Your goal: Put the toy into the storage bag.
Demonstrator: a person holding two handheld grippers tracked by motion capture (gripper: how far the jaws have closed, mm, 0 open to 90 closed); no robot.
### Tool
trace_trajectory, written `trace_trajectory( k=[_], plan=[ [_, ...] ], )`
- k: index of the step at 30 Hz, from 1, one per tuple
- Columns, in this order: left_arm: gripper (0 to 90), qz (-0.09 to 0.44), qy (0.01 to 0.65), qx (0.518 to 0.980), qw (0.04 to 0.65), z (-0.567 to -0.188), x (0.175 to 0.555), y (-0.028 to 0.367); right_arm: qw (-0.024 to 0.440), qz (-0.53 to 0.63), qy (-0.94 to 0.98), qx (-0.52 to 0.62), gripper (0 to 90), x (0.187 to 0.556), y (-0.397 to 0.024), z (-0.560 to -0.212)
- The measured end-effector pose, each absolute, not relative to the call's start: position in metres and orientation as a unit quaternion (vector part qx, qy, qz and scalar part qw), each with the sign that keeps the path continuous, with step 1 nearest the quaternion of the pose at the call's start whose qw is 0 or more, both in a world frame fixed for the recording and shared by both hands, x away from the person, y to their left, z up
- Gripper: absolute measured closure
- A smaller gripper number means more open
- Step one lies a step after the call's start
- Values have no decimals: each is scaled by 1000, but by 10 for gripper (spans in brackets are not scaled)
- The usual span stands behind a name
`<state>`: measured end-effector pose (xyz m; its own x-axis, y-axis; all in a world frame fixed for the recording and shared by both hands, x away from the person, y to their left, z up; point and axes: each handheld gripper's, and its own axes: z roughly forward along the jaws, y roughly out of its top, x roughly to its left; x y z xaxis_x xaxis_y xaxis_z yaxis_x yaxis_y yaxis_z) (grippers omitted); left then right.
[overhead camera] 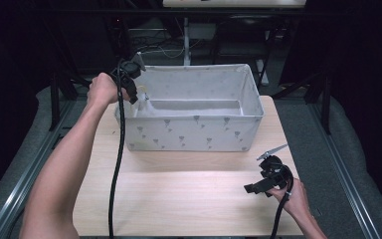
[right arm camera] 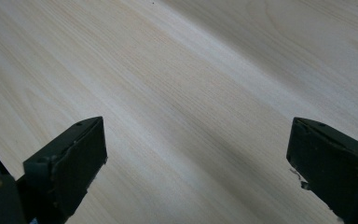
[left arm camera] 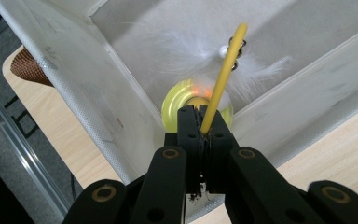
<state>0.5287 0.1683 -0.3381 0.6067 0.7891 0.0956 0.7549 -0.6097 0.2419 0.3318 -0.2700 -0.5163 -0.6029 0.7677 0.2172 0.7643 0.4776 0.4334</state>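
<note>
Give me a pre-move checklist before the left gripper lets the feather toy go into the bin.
1. Left gripper grip: jaws shut on the yellow stick of the feather toy. Ok.
2. Toy over the fabric bin: white feathers and yellow disc sit inside the bin's corner. Ok.
3. Toy resting on the bin floor: cannot tell.
4. Stick clear of the bin walls: in the left gripper view it stands free of them. Ok.
5. Right gripper: jaws wide open over the bare wooden table, nothing between them. Ok.
6. Right gripper away from the bin: near the table's front right corner in the high view. Ok.
</note>
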Motion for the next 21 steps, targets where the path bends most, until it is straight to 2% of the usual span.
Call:
trace_trajectory(
  k=[12,15,19,21],
  plan=[
    [866,88,443,888,85,-357,527,178,3,251,858,448,46,331,-269,-517],
    [787,88,446,885,101,-352,524,180,5,249,860,446,46,331,-270,-516],
    [535,95,451,878,127,-340,515,184,5,249,860,445,46,331,-270,-516],
    [472,101,450,878,127,-333,510,185,5,250,860,446,46,331,-270,-516]
  ],
)
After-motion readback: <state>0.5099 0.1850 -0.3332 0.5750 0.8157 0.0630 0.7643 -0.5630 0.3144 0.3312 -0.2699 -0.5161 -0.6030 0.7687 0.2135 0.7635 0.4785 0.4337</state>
